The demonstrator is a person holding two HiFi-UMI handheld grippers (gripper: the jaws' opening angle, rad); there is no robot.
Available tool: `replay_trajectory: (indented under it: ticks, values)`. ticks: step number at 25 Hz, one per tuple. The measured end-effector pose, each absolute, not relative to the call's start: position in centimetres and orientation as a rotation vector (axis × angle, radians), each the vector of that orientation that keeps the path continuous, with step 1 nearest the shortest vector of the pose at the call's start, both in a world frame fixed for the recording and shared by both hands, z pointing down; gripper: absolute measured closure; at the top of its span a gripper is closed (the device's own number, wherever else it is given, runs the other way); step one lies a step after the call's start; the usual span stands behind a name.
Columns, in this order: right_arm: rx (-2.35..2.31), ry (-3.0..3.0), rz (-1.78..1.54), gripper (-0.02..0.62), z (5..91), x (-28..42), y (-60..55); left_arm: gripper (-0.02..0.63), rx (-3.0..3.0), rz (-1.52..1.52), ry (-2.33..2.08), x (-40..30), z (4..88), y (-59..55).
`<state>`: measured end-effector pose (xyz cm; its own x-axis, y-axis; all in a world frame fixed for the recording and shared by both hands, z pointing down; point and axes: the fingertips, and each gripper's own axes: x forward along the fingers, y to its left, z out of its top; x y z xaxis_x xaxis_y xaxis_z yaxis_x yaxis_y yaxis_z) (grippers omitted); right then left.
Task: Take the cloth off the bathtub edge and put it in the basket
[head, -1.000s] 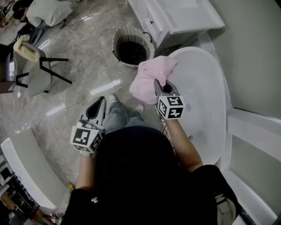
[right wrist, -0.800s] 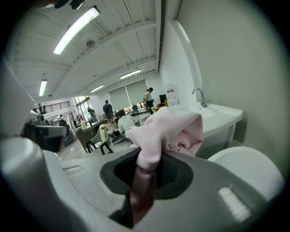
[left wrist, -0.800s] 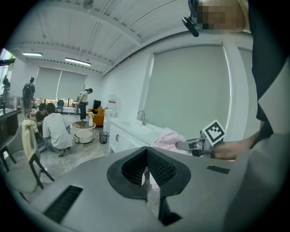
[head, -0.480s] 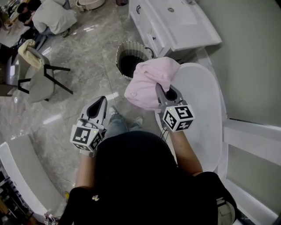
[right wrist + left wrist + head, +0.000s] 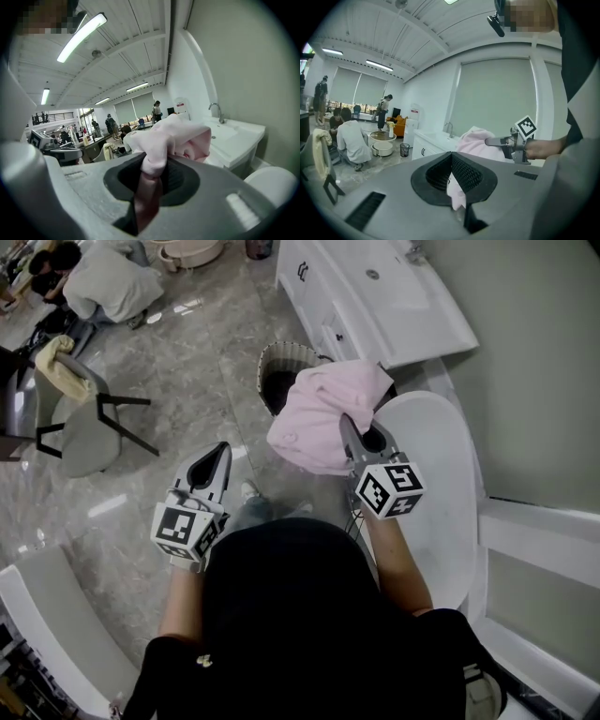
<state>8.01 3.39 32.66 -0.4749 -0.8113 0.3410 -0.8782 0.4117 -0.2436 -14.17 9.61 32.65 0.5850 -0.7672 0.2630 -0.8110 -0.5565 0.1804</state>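
The pink cloth (image 5: 319, 418) hangs bunched in the air, and my right gripper (image 5: 354, 430) is shut on its near fold. In the head view it covers the right side of the round wicker basket (image 5: 274, 371), which stands on the floor beyond the head of the white bathtub (image 5: 441, 493). The right gripper view shows the cloth (image 5: 171, 136) pinched between the jaws of the right gripper (image 5: 152, 176), with a strip trailing down. My left gripper (image 5: 217, 457) is held low at the left with its jaws together and nothing in them. From the left gripper (image 5: 451, 161) I see the cloth (image 5: 473, 140) held up.
A white vanity with a sink (image 5: 375, 287) stands just behind the basket and tub. A grey chair (image 5: 89, 418) and a crouching person (image 5: 108, 282) are at the far left on the marble floor. A white bench edge (image 5: 52, 634) runs along the lower left.
My right gripper has carried the cloth away from the tub rim, so that it now overlaps the basket. The left gripper has barely moved.
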Motion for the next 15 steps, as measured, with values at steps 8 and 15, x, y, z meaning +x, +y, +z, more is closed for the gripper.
replay_trajectory:
  ticks: [8,15]
  values:
    - [1.609,-2.463,0.615,0.525,31.7,3.9,-2.0,0.594,2.543,0.186,-1.234,-20.2,33.3,4.7]
    - [1.585,-2.472,0.655,0.525,32.8,2.7,-8.2,0.594,2.51,0.195,-1.242,-21.2,34.5,0.6]
